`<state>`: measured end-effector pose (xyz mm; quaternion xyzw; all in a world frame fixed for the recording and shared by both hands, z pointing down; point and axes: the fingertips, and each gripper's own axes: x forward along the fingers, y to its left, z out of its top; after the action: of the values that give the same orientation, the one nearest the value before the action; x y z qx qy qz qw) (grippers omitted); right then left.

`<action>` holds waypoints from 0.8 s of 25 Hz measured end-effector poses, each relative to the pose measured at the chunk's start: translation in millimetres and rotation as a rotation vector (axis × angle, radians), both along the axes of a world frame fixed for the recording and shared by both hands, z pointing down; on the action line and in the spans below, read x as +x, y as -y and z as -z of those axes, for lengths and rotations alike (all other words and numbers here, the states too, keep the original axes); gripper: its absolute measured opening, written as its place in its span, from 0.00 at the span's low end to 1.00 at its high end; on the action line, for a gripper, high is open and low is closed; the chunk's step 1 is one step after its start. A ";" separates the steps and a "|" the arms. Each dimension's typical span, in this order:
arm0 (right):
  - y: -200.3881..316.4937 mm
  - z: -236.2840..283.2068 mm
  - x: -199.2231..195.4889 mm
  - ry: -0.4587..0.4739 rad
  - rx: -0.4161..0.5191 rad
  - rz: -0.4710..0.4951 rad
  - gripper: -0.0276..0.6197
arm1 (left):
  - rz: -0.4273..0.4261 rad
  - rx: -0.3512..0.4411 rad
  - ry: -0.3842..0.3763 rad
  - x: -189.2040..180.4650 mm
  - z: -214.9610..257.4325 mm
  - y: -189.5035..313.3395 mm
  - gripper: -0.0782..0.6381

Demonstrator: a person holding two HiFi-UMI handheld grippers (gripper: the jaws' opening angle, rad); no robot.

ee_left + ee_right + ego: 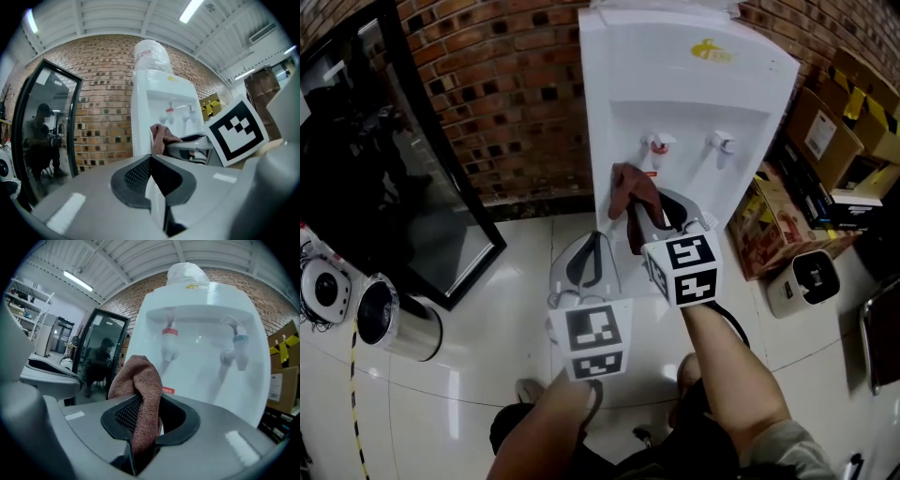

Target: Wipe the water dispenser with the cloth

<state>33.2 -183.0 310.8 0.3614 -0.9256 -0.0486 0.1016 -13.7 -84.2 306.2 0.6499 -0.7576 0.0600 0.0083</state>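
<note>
L gripper (589, 260), grey fingers (133, 176) pressed together, nothing btwn; R gripper (654, 214) further fwd, fingers clamped on bunched reddish-brown terry cloth (140, 380), cloth upright, close before white plastic water dispenser (675, 84), below its red tap (657, 144); brick wall (506, 84) behind

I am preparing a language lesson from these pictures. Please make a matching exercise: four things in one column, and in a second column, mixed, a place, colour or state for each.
1 cloth
2 left tongs
3 water dispenser
4 red tap

A white, in front of the brick wall
B shut, empty
C left of the blue tap
D pinched in the right tongs

Pairs: 1-D, 2-B, 3-A, 4-C
</note>
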 end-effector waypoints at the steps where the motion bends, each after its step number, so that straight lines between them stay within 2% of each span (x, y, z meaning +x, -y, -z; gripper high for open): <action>1: 6.2 -1.6 6.7 0.004 -0.010 -0.019 0.21 | -0.007 -0.001 0.001 3.8 -0.8 1.7 0.11; 9: 43.2 -13.4 59.2 -0.009 -0.047 -0.134 0.21 | -0.059 -0.006 0.001 38.5 -8.8 19.9 0.11; 14: 59.3 -11.8 106.0 -0.024 -0.050 -0.219 0.21 | -0.098 0.004 -0.021 68.4 -9.9 32.6 0.11; 20: 69.2 0.1 164.9 0.003 -0.042 -0.315 0.21 | -0.148 0.022 -0.023 104.2 -9.4 42.4 0.11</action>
<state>198.1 -252.2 310.7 0.5000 -0.8584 -0.0120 0.1143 90.5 -126.7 315.5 0.7049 -0.7078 0.0447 0.0052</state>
